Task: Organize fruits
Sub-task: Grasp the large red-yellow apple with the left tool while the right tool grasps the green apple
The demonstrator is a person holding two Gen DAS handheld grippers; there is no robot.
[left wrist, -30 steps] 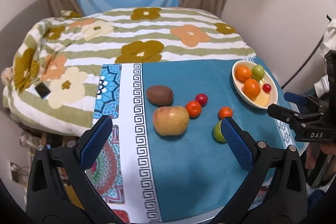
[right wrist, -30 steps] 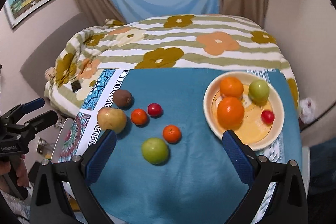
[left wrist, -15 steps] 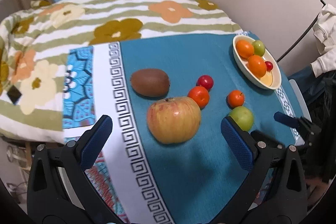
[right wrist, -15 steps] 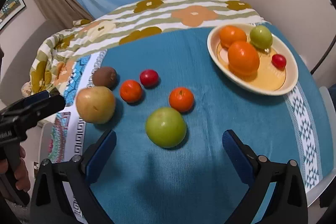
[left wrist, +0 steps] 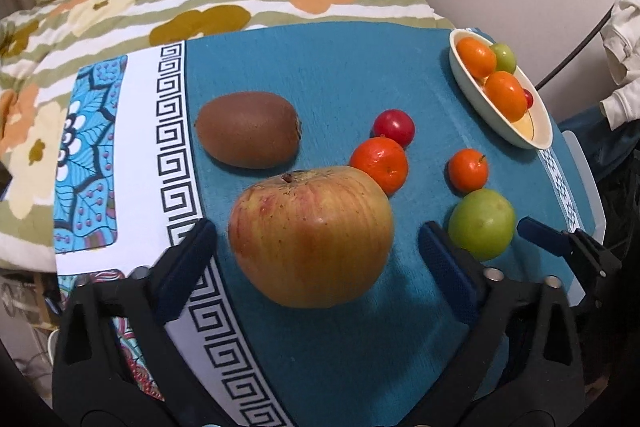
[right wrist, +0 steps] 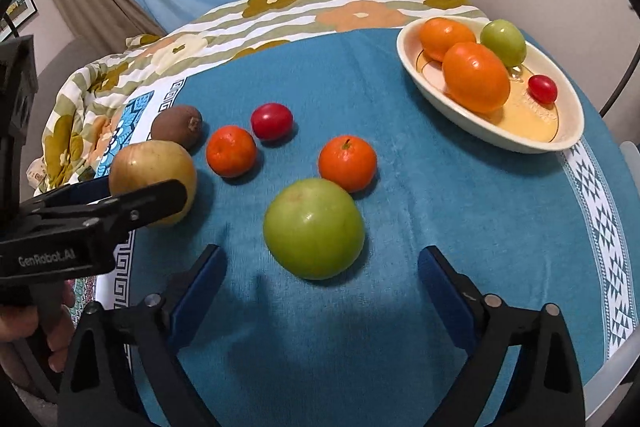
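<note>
On the blue cloth, the closing left gripper point(left wrist: 316, 251) and right gripper point(right wrist: 320, 267) straddle, without touching, the apple point(left wrist: 311, 235) and green fruit point(right wrist: 314, 228); next, clamp and carry both toward the bowl point(right wrist: 496, 135) at two o'clock.

**Six fruits on the cloth, four in the bowl**

A large yellow-red apple point(left wrist: 311, 235) sits upright on the teal cloth, its stem hollow on top. Just behind it a brown kiwi point(left wrist: 248, 129) lies on its side. Beside the apple are a small orange mandarin point(left wrist: 379, 163) and, touching it, a red cherry tomato point(left wrist: 394, 127). A second mandarin point(right wrist: 347, 163) stands apart, close behind a round green fruit point(right wrist: 314, 228). The cream oval bowl point(right wrist: 568, 137) holds two orange fruits point(right wrist: 475, 77), one green fruit point(right wrist: 503, 42) and one small red tomato point(right wrist: 542, 89).
</note>
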